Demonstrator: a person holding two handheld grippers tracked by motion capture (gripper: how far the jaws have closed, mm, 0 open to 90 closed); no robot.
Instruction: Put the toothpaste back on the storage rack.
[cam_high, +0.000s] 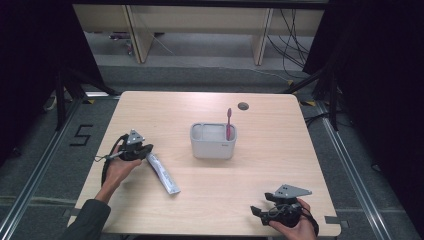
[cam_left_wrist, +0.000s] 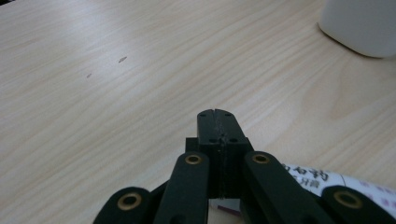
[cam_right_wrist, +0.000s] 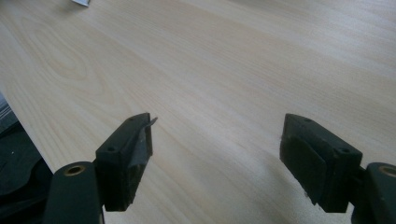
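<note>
A white toothpaste tube (cam_high: 163, 174) lies flat on the wooden table (cam_high: 270, 165), left of centre. My left gripper (cam_high: 148, 149) rests at the tube's far end. In the left gripper view its jaws (cam_left_wrist: 215, 114) are pressed together with nothing seen between them, and the printed tube (cam_left_wrist: 308, 176) lies beneath and beside the linkage. A white rectangular holder (cam_high: 213, 145) stands mid-table with a pink toothbrush (cam_high: 229, 122) upright in its right side. My right gripper (cam_high: 256, 211) sits near the front right edge. Its jaws (cam_right_wrist: 217, 135) stand wide apart over bare wood.
A dark round grommet hole (cam_high: 243, 106) sits near the table's far edge. The holder's corner (cam_left_wrist: 362, 23) shows ahead and to the right in the left gripper view. The table's edge and dark floor (cam_right_wrist: 9, 126) lie to the left in the right gripper view.
</note>
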